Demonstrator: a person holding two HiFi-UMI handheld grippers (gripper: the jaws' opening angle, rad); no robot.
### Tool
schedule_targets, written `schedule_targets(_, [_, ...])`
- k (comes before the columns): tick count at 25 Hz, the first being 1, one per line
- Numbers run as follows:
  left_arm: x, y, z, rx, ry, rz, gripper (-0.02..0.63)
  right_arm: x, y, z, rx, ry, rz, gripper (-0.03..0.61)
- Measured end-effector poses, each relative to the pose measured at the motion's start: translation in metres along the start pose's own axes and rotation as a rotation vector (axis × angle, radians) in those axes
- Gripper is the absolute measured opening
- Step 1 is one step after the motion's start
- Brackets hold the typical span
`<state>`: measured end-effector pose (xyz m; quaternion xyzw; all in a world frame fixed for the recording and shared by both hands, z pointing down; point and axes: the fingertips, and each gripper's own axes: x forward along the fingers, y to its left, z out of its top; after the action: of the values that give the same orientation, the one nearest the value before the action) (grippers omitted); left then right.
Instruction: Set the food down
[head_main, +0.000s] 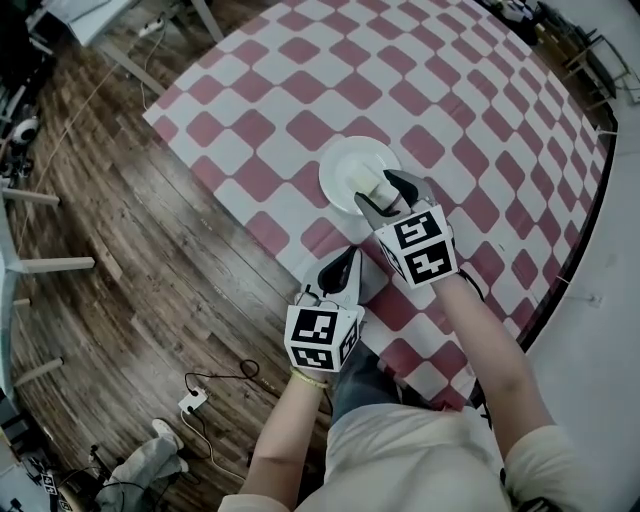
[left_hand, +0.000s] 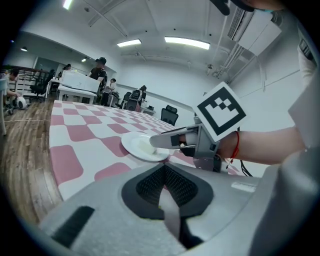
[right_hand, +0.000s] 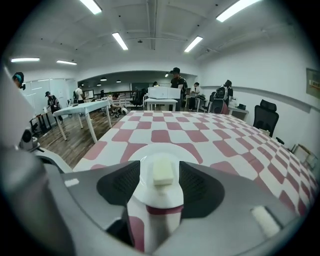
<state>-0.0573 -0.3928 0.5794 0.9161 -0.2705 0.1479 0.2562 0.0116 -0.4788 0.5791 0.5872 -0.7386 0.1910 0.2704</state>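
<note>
Right tool (head_main: 383, 192) stands wide astride the food (right_hand: 163, 171), which lies free at 4 o'clock on the plate (head_main: 345, 165) on the table (head_main: 300, 90), so a crooked pull-back could clip it or drag the plate, while the left tool (head_main: 345, 266), at the plate's 7 o'clock, is closed and empty.

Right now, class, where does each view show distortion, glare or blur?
Head view: the checked tablecloth has edges that bow outward, fisheye. Left gripper view: dark round vignette, ceiling lights glare. Right gripper view: food cube sharp, light strips blown out.
</note>
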Motion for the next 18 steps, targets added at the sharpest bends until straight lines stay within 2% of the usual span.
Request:
schedule_targets(12, [-0.003, 0.002, 0.000, -0.040, -0.016, 0.063, 0.000, -0.067, 0.018, 0.000, 0.065, -0.083, 0.013, 0.250])
schedule_targets(18, [-0.017, -0.023, 0.013, -0.045, -0.062, 0.088, 0.000, -0.110, 0.022, 0.001, 0.067, -0.134, 0.037, 0.245])
